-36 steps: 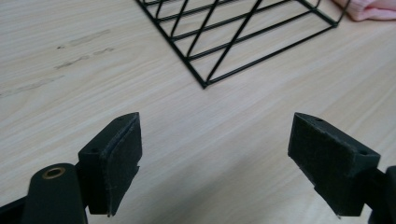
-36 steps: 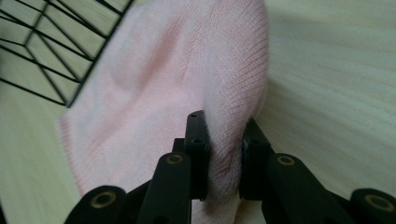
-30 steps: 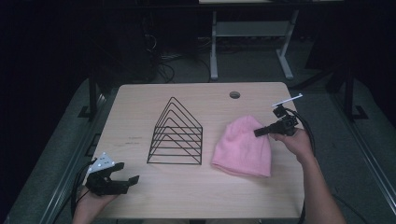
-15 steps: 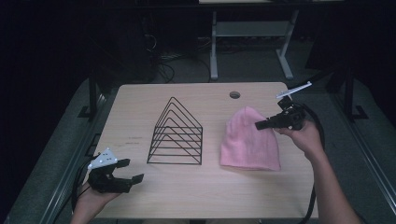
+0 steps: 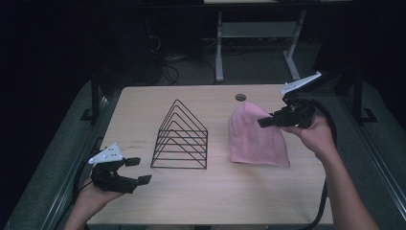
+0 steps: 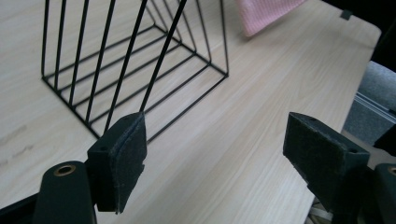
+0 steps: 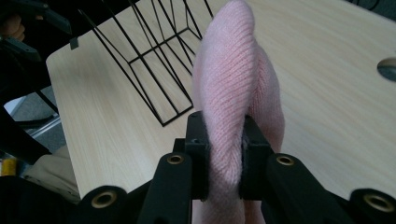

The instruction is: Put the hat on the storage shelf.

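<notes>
Wood table (image 5: 268,196): right gripper (image 5: 262,121) pinches soft, light pink hat (image 5: 256,139) right of wire rack (image 5: 181,136) (floppy; grip folded edge); left gripper (image 5: 139,170) wide open, empty, jaws just narrowing slightly.

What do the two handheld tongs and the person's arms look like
Both tongs, left and right, are black, each topped by a grey three-cornered plate. Their two blocky jaws carry dark, felt-like pads, with brass-coloured ringed holes in the arms behind them. A black cable trails from the right one. The forearms are bare, no sleeves in sight.
</notes>
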Motion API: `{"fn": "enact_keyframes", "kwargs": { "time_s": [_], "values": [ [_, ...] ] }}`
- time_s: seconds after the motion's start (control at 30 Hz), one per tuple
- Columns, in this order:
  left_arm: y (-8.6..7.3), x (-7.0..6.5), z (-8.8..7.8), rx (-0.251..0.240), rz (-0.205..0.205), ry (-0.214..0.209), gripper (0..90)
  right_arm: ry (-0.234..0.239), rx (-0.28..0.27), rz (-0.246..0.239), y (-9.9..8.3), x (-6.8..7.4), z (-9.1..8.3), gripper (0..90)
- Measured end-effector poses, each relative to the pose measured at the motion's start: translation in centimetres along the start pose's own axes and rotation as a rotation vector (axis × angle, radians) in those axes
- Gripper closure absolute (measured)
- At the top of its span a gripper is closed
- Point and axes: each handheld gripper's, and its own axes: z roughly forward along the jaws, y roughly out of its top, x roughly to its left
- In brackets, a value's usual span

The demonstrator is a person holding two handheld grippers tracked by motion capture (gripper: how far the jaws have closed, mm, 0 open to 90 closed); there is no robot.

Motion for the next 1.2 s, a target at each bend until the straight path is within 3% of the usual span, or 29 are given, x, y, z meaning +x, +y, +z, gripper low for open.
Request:
{"fn": "enact_keyframes", "kwargs": {
  "time_s": [0.13,0.6,1.2],
  "values": [
    [1.9,-0.1,-0.3,-0.008,0.022,-0.033,21.7,-0.003,-0.023,-0.039,1.5,1.2,-1.0,77.4],
    [5.3,0.4,-0.2,0.006,0.052,-0.073,22.6,0.010,-0.070,-0.117,5.6,3.1,-3.2,77.3],
    [8.9,1.5,-0.9,0.008,0.065,-0.094,23.3,0.045,-0.097,-0.224,11.9,5.6,-3.2,77.3]
  ]
}}
